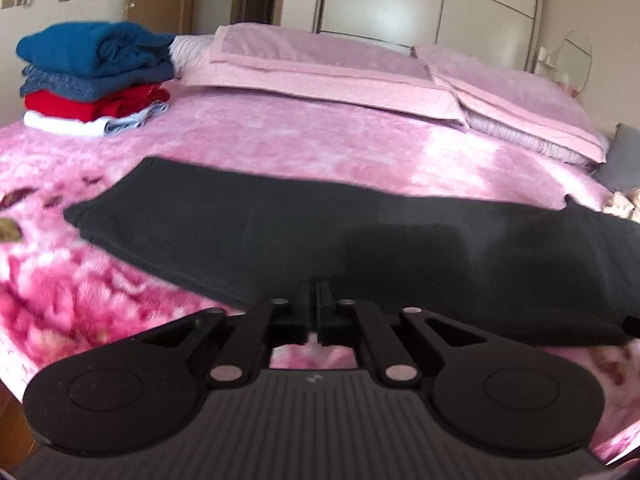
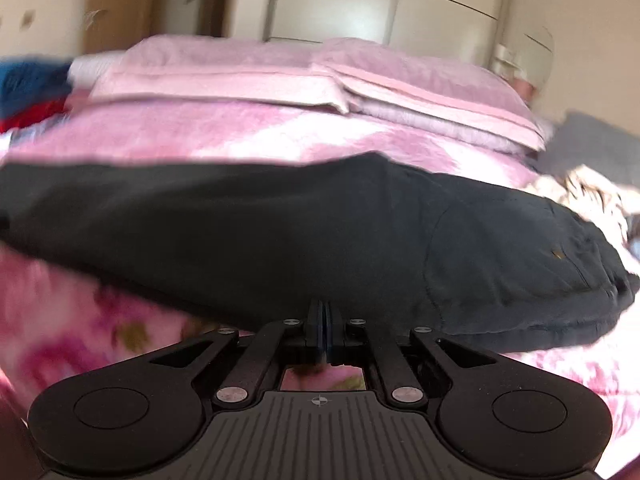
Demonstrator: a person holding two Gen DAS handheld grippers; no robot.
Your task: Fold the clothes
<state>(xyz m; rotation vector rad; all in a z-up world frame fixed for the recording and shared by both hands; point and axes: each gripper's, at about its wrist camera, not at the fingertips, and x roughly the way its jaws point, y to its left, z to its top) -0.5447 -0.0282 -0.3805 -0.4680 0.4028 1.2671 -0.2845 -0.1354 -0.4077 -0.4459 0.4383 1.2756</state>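
black trousers (image 1: 340,236) just ahead of both closed grippers, left gripper (image 1: 319,292), right gripper (image 2: 323,312)

Soft daylight, bright; fisheye bends the edges, right wrist view smears with motion blur, perhaps glare on the wardrobe (image 1: 432,4).

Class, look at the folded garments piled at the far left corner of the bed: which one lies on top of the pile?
The teal-blue sweater tops the pile. The denim piece, the red garment and the white one all lie beneath it.
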